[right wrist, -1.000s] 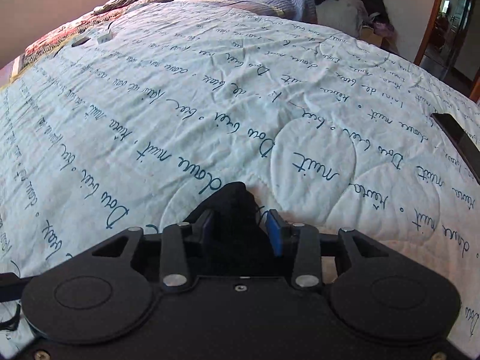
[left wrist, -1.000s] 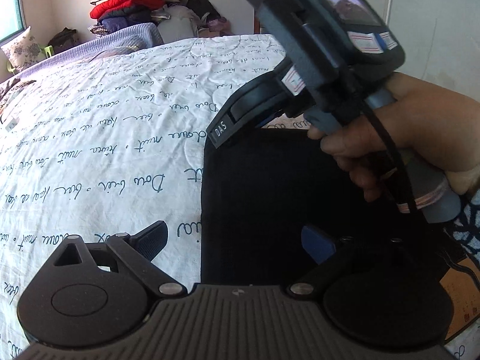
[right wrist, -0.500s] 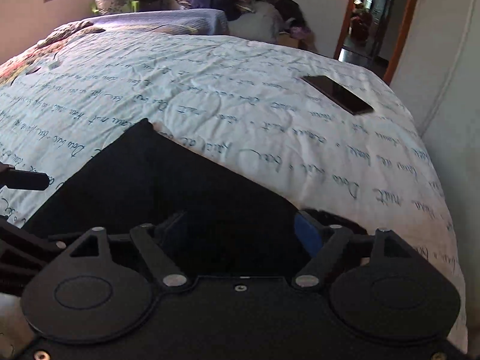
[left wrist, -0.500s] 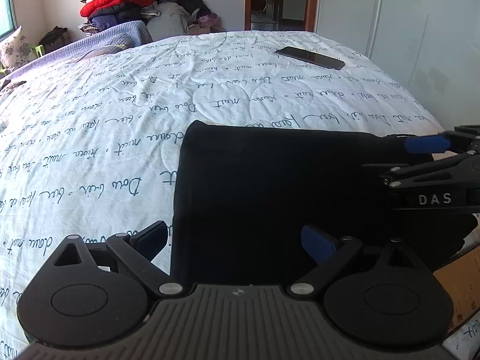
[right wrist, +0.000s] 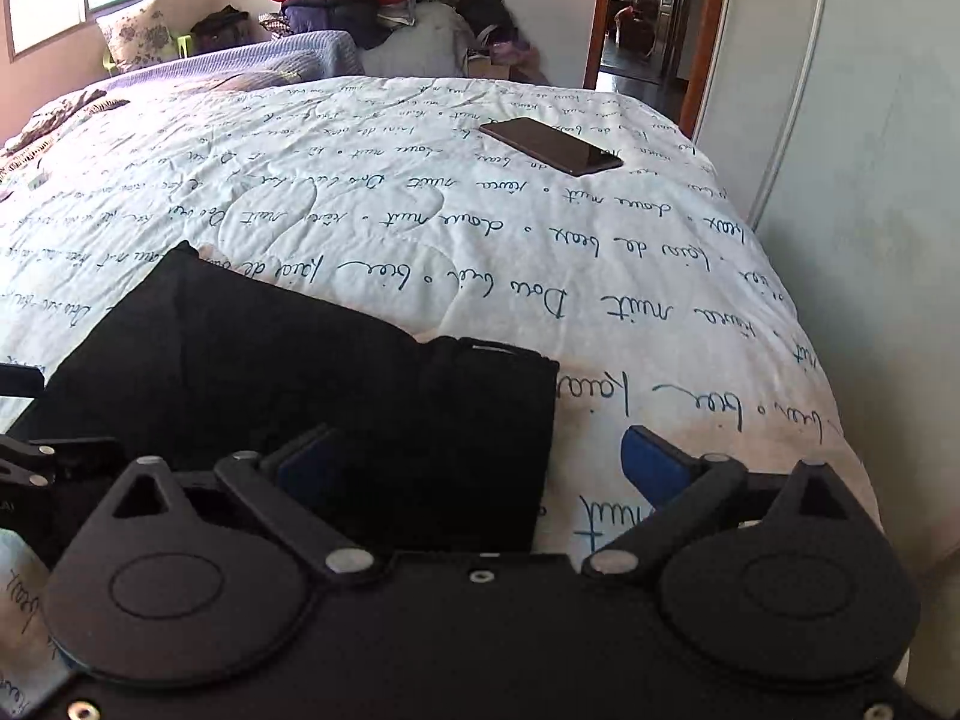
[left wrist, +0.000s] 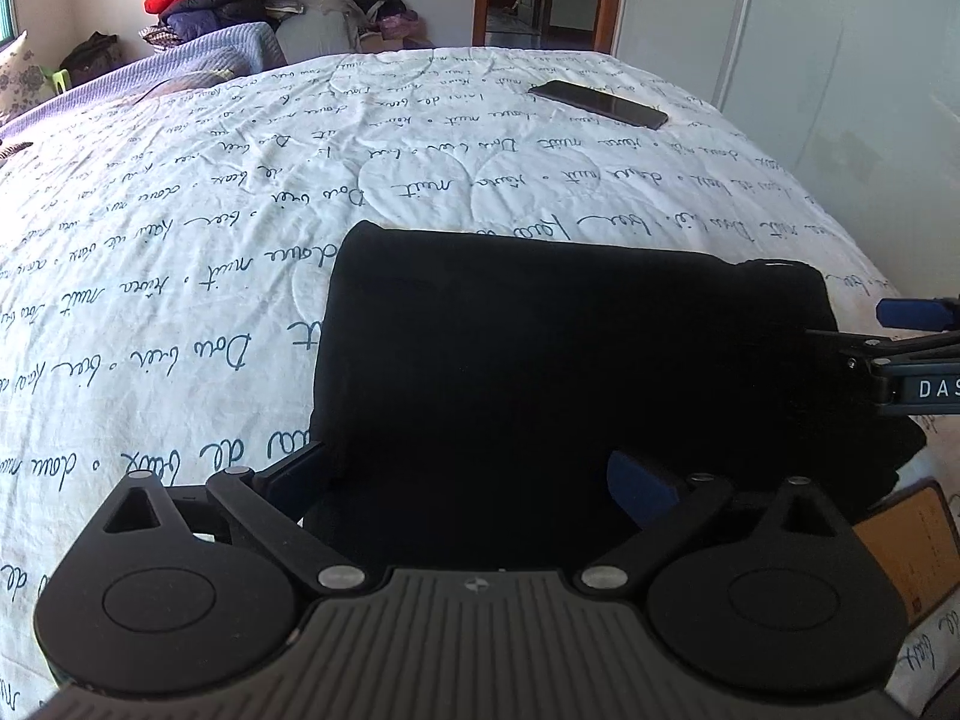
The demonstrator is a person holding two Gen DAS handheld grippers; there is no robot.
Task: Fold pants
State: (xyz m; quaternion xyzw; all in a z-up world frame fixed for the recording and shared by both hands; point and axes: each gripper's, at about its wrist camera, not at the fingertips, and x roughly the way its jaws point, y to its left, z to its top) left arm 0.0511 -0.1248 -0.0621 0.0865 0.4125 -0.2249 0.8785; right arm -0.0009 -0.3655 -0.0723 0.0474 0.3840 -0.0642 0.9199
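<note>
Lying folded, black pants (left wrist: 558, 372) sit between both wide-spread claws, left (left wrist: 474, 477) and right (right wrist: 480, 468).

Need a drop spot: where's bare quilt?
Free: white script-printed quilt between folded black pants and black phone, plus left of the pants. Crowded: near edge, with both open grippers.

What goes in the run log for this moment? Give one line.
pants: folded, flat on bed | left gripper: open, over near edge | right gripper: open, at right edge | phone: beyond pants
</note>
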